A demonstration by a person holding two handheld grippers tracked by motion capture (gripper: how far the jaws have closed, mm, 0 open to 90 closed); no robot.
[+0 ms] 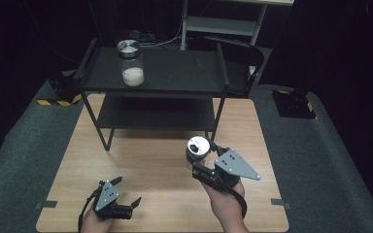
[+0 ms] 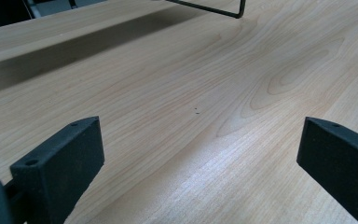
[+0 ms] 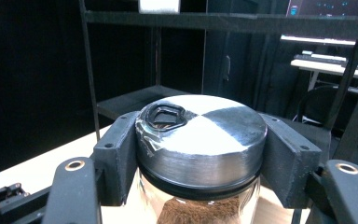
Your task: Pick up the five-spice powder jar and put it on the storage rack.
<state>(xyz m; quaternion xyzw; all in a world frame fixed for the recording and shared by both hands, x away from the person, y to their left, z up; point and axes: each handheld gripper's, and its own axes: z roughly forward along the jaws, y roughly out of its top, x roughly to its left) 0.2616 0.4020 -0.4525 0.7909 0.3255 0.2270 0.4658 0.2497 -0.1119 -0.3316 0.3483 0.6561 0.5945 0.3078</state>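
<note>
Ahead of your right gripper [image 1: 200, 156] stands the black two-tier shelf rack [image 1: 153, 87], and that is what the coming move turns on, by my reading: its upper shelf lies forward of and above the gripper, its lower shelf forward at about gripper height, framed by thin legs on either side. The wooden surface [image 1: 160, 194] stretches clear between the gripper and the rack's feet, so you have open room straight ahead; the edges to mind are the front lip of the upper shelf and the front right leg, which stands just beyond the gripper.

The right gripper is clamped on the jar of brown powder [image 3: 200, 140], with both jaws pressed against the sides of its metal lid, one each side. The jar hangs upright below the jaws, long axis vertical, so it needs headroom under any shelf and clearance over any lip. Whether its base is clear of the surface I cannot tell.

Up on the top shelf, far forward and to the left of the right gripper, stands a second jar with white powder [image 1: 131, 63]; there is bare shelf to the right of it.

Your left gripper [image 1: 126, 191] sits well apart to the left, low over the surface, jaws wide apart and holding nothing. The right hand is clearly the one in play.
</note>
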